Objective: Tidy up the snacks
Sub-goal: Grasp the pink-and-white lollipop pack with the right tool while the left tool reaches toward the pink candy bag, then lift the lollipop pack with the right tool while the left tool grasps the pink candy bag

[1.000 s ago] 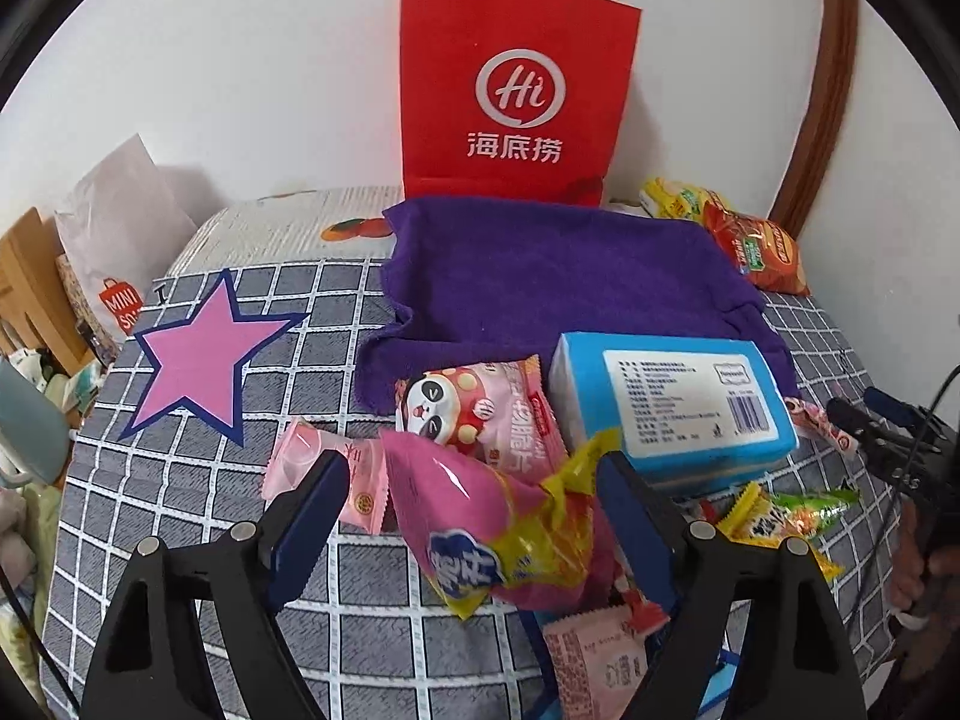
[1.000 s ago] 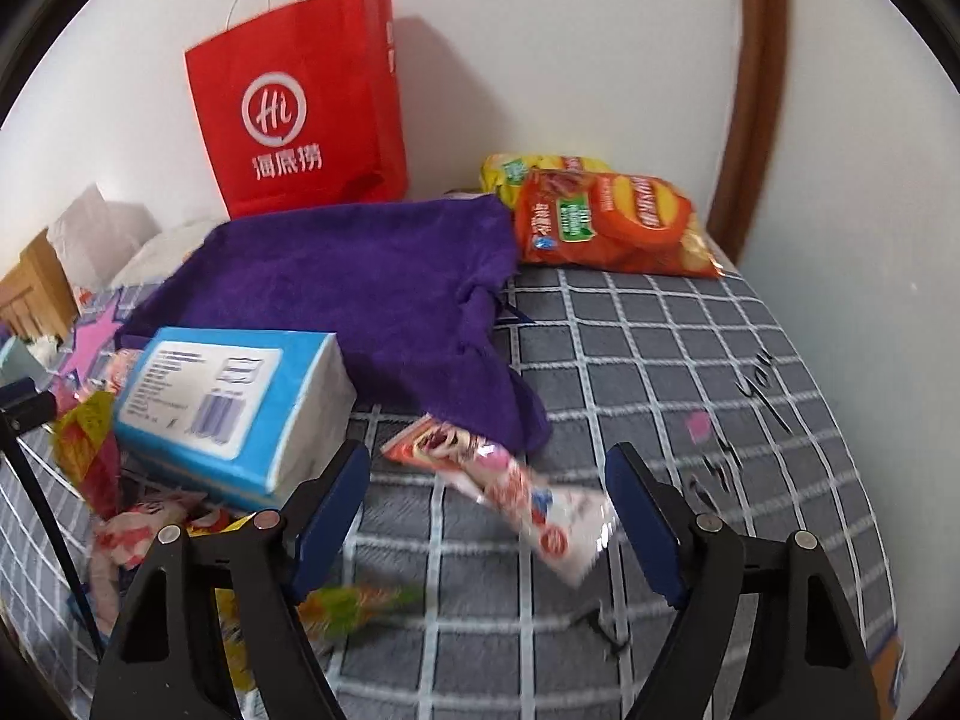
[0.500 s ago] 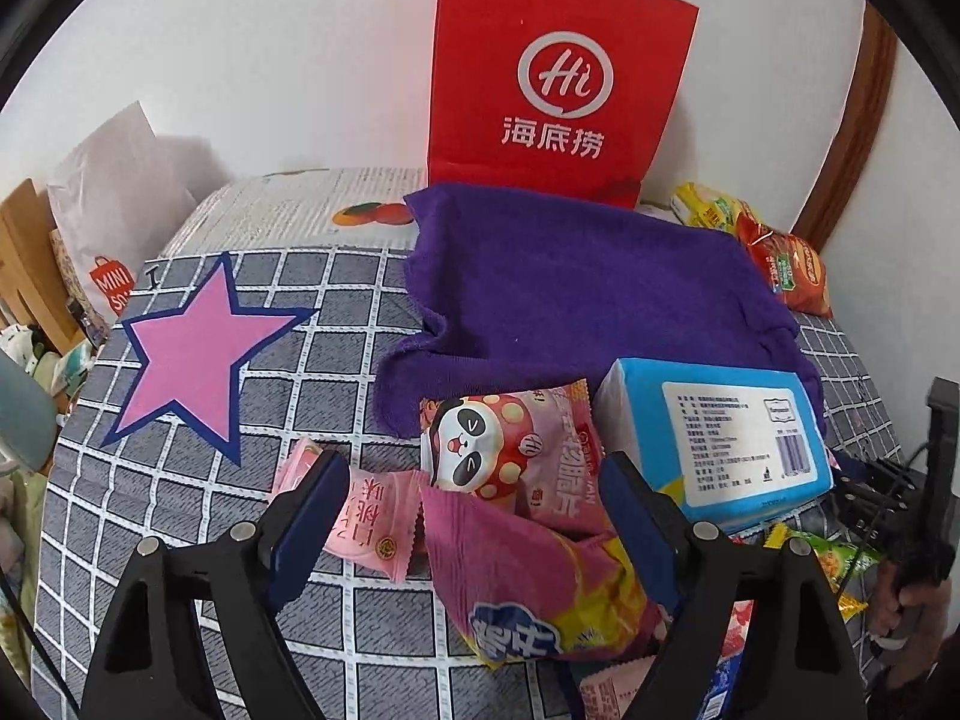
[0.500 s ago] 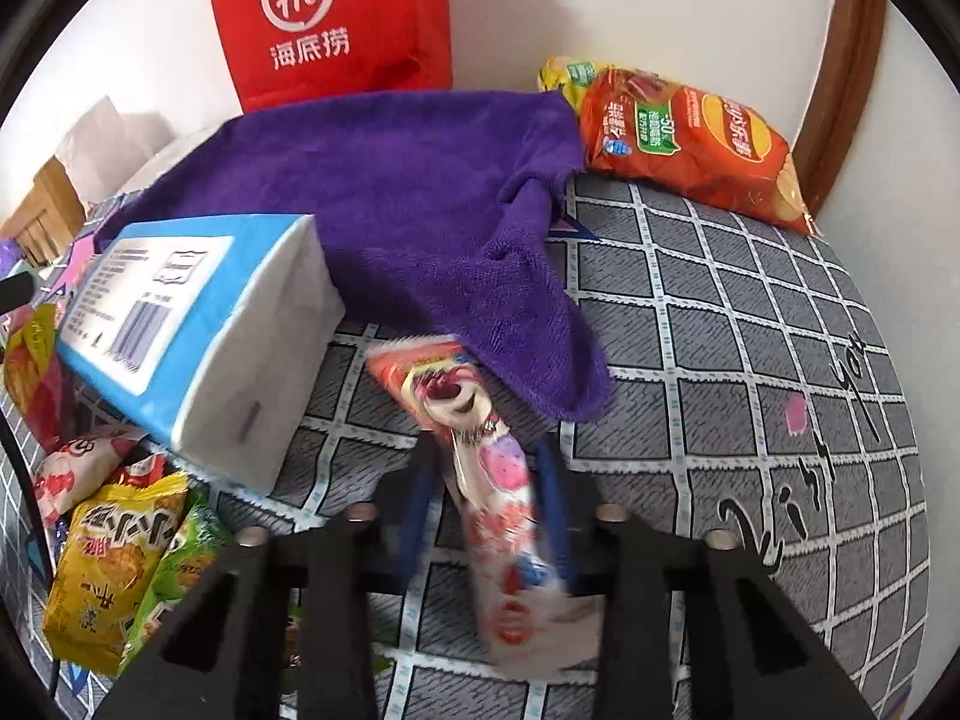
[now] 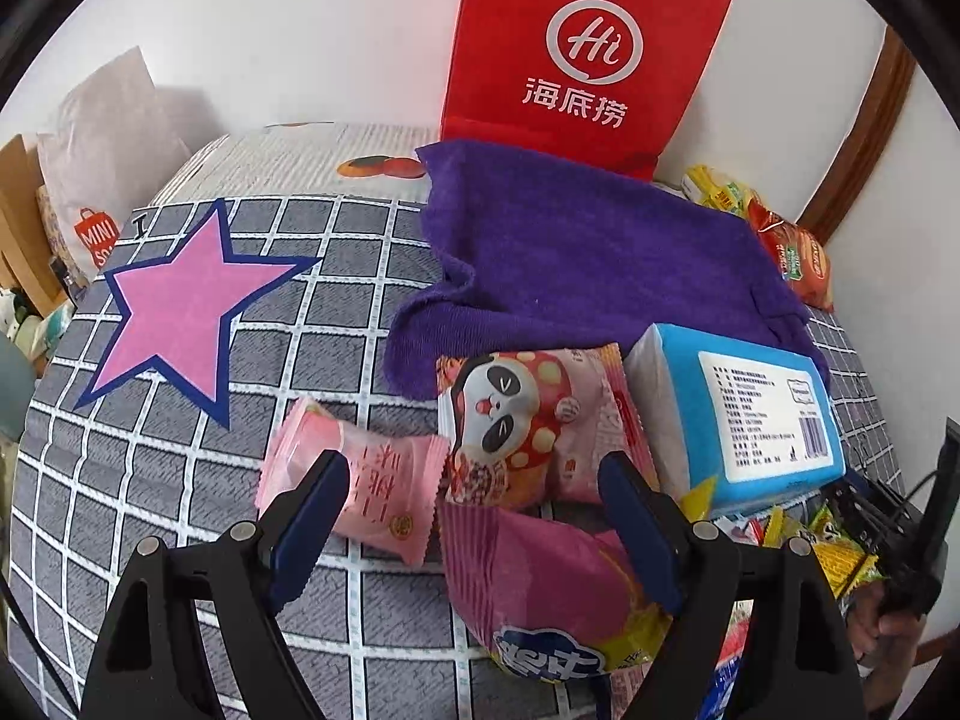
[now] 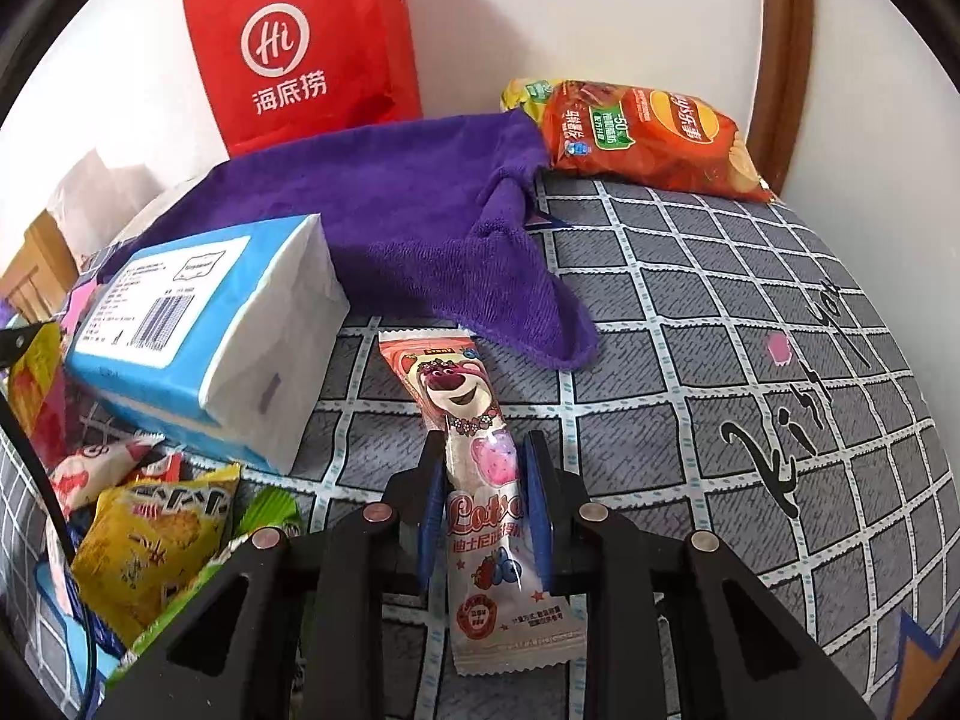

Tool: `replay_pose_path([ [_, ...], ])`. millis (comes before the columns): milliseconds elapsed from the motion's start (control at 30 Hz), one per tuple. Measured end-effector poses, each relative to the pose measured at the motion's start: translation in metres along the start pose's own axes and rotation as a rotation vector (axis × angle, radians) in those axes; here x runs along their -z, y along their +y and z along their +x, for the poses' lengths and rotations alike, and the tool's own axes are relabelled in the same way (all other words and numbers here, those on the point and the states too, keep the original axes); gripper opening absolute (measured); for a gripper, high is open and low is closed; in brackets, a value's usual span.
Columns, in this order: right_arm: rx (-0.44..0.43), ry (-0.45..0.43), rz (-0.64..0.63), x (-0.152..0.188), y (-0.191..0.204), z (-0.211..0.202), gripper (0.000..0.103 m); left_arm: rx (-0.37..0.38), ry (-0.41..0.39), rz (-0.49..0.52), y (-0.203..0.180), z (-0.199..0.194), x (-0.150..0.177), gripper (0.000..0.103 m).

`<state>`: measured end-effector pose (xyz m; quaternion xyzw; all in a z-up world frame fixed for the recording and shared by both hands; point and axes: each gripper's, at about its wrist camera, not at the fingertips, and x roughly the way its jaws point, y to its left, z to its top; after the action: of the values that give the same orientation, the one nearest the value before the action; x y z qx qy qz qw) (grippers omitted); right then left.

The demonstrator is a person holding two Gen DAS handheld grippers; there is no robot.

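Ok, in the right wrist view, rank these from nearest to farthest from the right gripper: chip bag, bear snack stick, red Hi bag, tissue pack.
1. Bear snack stick: between the right gripper jaws.
2. Tissue pack: just left.
3. Chip bag: far right, by the wall.
4. Red Hi bag: far left, against the wall; close to the chip bag's range.

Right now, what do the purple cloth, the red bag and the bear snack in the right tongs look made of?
Purple cloth: soft terry or microfibre, judging by its fuzzy matte pile and limp folds. Red bag: probably stiff paper, matte to slightly sheeny, with sharp side creases. Bear snack: glossy plastic film wrapper, with crimped serrated ends and a printed surface; the right tongs pinch it.
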<state>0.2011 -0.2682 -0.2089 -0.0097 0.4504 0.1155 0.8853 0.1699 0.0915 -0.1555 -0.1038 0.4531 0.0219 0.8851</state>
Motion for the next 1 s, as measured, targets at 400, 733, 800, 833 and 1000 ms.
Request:
replay_pose_path([
  [400, 0.030, 0.031, 0.034, 0.004, 0.005, -0.007, 0.022, 0.097, -0.002, 0.051, -0.006, -0.024, 0.018, 0.066],
  [733, 0.041, 0.043, 0.055, 0.017, 0.012, -0.028, 0.022, 0.156, 0.024, 0.043, -0.006, -0.036, 0.047, 0.080],
  [800, 0.045, 0.039, 0.056, 0.021, 0.013, -0.035, 0.022, 0.169, 0.035, 0.041, -0.005, -0.038, 0.052, 0.080],
  [833, 0.046, 0.037, 0.056, 0.023, 0.013, -0.038, 0.022, 0.173, 0.040, 0.043, -0.006, -0.039, 0.055, 0.081],
  [1000, 0.051, 0.027, 0.049, 0.031, 0.017, -0.051, 0.022, 0.162, 0.052, 0.071, -0.010, -0.047, 0.070, 0.081],
])
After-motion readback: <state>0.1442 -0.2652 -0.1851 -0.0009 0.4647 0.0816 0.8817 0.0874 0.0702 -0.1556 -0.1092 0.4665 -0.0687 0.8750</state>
